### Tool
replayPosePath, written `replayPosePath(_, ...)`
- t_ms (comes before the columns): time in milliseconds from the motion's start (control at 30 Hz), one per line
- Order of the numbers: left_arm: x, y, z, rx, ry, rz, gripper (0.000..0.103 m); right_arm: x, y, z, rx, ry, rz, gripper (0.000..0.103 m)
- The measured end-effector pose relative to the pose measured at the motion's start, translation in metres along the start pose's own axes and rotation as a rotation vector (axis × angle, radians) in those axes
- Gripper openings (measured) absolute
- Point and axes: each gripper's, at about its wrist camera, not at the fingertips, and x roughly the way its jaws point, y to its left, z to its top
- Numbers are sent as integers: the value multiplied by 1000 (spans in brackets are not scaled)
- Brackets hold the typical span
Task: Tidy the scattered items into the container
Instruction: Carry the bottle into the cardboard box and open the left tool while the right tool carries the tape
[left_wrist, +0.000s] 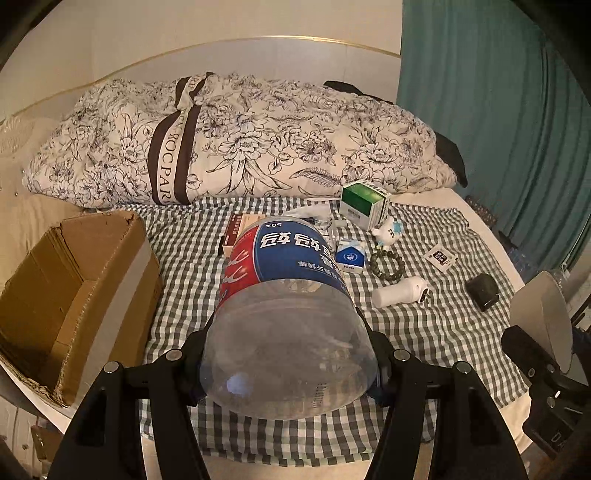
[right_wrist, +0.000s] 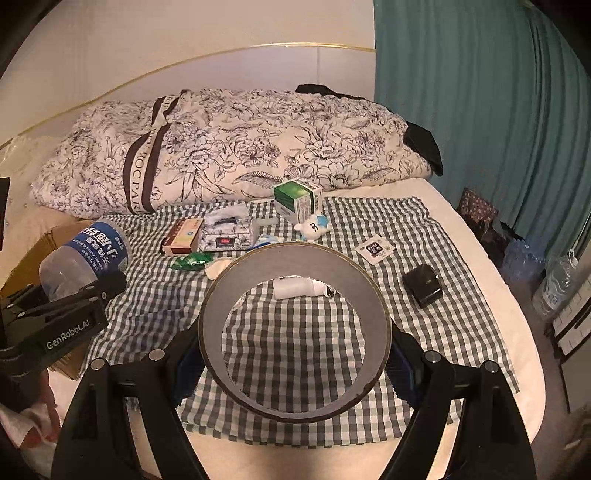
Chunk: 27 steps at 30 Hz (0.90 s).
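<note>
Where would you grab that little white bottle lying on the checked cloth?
Across the middle of its barrel, coming down from above. The white bottle lies on its side on the checked cloth, so its round body offers two opposite sides for the fingers; the capped end looks narrower and knobbly.

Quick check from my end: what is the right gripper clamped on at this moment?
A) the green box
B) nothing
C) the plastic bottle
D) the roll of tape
D: in the right wrist view the roll of tape sits upright between the right gripper fingers.
</note>
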Motion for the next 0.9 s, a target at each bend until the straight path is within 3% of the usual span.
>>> replayPosePath(367, -21, 19, 16, -6, -39, -6, 65, -18, 19, 14, -39, -23, 2, 82)
replayPosePath(900, -43, 118, 35, -96, -73, 93, 65, -15, 115, 43, -139, -43, 111, 82)
